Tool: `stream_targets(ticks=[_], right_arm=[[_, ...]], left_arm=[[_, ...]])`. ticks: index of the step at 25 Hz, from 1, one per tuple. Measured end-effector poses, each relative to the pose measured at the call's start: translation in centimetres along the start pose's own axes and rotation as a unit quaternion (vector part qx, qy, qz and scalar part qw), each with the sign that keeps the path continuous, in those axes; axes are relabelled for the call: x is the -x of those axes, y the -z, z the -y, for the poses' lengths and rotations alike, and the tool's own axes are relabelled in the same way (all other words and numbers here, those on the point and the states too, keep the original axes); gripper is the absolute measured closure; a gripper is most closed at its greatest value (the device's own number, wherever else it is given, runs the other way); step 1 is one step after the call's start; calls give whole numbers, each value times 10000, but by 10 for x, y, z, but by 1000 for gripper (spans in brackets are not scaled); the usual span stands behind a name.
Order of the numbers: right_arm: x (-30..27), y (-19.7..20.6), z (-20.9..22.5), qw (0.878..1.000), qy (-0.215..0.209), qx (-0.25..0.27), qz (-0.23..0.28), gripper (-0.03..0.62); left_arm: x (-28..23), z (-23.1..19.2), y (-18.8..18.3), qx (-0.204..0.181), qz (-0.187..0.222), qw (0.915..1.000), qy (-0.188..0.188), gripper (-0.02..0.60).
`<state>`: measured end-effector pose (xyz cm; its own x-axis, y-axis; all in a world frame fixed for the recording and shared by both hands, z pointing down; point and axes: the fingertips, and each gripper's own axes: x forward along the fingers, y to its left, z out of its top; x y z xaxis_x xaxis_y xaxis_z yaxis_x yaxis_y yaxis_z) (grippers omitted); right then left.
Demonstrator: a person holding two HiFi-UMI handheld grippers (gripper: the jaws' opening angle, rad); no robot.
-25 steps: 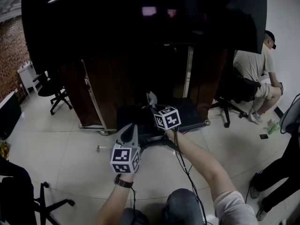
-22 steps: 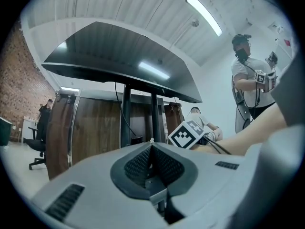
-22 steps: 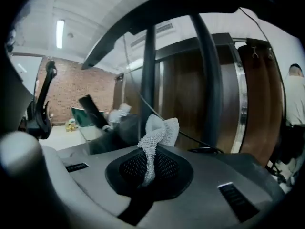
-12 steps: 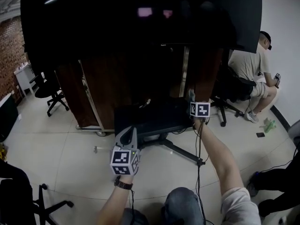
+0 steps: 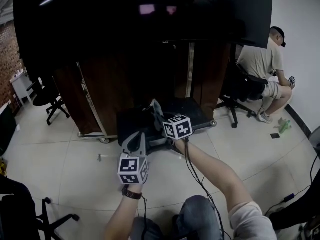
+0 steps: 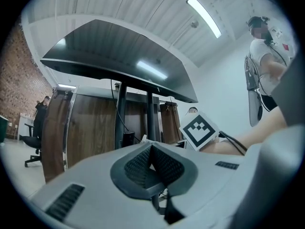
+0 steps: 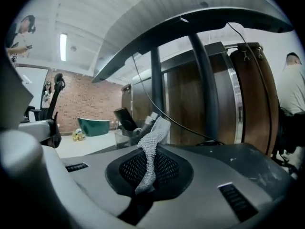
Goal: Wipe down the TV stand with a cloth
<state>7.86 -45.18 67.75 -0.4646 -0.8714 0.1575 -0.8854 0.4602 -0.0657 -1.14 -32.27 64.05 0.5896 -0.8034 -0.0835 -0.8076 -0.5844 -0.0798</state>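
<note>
While the right gripper (image 5: 159,115) is held out over the TV stand (image 5: 199,115), its fingers are pressed tight on a cloth (image 5: 155,107). In the right gripper view the cloth (image 7: 153,142) is a narrow grey knitted strip. Its lower end is pinched between the two dark ribbed pads (image 7: 167,168), and the rest runs up and out past the fingertips, bending right at its free end.

From the head view the cloth sits above the stand's dark base plate, in the plate's left half and near its front edge. It seems to hang just clear of the plate, though that spot is too dark to be sure. Behind the cloth the stand's poles (image 7: 205,80) rise to the TV (image 5: 140,19), and a thin cable (image 7: 183,125) curves down past them.

The left gripper (image 5: 138,140) is lower and nearer the person, over the floor tiles (image 5: 65,159) just off the plate's front left corner and apart from the stand. Its fingers (image 6: 138,166) are closed on each other with nothing between them. In its view the right gripper's marker cube (image 6: 200,130) shows just to the right of the fingertips.

Brown cabinets (image 5: 115,84) stand behind the stand. A person (image 5: 260,59) sits in a chair off its right side, and an office chair (image 5: 45,96) stands at the far left.
</note>
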Motion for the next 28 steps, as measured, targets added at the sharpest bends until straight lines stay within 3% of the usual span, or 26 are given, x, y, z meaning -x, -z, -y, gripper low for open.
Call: stream_targets(ticks=[3, 7, 10, 11, 13, 16, 18, 20, 23, 25, 28], right_arm=[[32, 12, 73, 9965, 694, -464, 76, 566], [110, 11, 187, 9771, 1903, -885, 363, 566], [149, 12, 216, 9663, 2445, -701, 401, 566], [150, 10, 203, 9686, 2388, -520, 457, 566], [132, 2, 140, 9815, 1795, -134, 651, 566], [79, -11, -13, 9958, 178, 207, 875, 566], [49, -15, -112, 9919, -852, 336, 881, 566], [25, -8, -172, 9854, -1420, 515, 781, 566], [2, 13, -173, 9882, -1290, 519, 645, 566], [2, 28, -124, 9947, -796, 317, 573, 566], [39, 40, -17, 9982, 223, 162, 530, 566]], left_arm=[[9, -5, 2, -138, -63, 9999, -13, 574], [22, -25, 5, -154, -119, 9996, -200, 574], [30, -29, 10, -142, -154, 9995, -251, 574], [32, -29, 12, -133, -162, 9995, -257, 574], [34, -28, 16, -121, -181, 9994, -268, 574], [37, -27, 19, -172, -210, 9992, -303, 574], [43, -33, 20, -252, -235, 9987, -382, 574], [50, -44, 23, -269, -273, 9978, -543, 574], [60, -53, 31, -248, -388, 9967, -672, 574], [65, -51, 37, -287, -432, 9965, -650, 574], [67, -50, 43, -241, -445, 9968, -625, 574]])
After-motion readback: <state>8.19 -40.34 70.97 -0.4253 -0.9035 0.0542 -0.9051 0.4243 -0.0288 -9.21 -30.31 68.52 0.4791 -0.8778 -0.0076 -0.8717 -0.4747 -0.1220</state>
